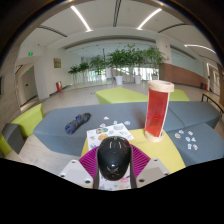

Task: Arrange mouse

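A black computer mouse (113,157) sits between my gripper's (113,163) two fingers, with the magenta pads (89,160) pressed against both of its sides. The gripper is shut on the mouse and holds it just over the near part of a yellow mat (165,155) on a grey table (200,118).
A tall red and clear cup (158,108) stands upright on the mat ahead and to the right. White patterned cards (108,130) lie just beyond the mouse. A dark blue object (77,123) lies on the table to the left. Small white pieces (187,135) are scattered right.
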The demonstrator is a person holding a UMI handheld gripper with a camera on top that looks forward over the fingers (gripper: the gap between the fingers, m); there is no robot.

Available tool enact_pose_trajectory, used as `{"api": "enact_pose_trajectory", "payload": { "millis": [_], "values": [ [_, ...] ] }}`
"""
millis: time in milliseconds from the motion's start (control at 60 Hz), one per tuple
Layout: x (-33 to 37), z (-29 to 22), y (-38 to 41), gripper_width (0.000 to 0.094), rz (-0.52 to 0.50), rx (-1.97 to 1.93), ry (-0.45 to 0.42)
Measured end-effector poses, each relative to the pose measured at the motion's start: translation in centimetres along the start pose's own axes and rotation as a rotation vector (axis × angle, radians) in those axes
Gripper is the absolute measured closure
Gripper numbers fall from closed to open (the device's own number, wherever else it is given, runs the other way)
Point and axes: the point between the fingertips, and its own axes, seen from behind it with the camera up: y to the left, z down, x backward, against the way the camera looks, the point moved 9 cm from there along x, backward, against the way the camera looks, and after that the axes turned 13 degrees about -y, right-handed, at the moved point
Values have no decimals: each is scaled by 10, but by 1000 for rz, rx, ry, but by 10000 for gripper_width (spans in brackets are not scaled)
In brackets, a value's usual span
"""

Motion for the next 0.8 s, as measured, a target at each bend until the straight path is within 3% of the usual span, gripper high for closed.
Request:
{"api": "enact_pose_trajectory", "payload": {
  "millis": [150, 300, 333, 417, 533, 600, 800],
  "values": [
    [-15, 76, 17, 512, 13, 18, 150],
    [-15, 122, 16, 502, 16, 50, 243],
    [-16, 118, 16, 465, 10, 51, 192],
    [-17, 117, 13, 372, 13, 63, 220],
    [-11, 108, 4, 79, 38, 91, 253],
    [3, 100, 6, 118, 6, 65, 254],
    [85, 67, 8, 116, -37, 115, 234]
  ]
}}
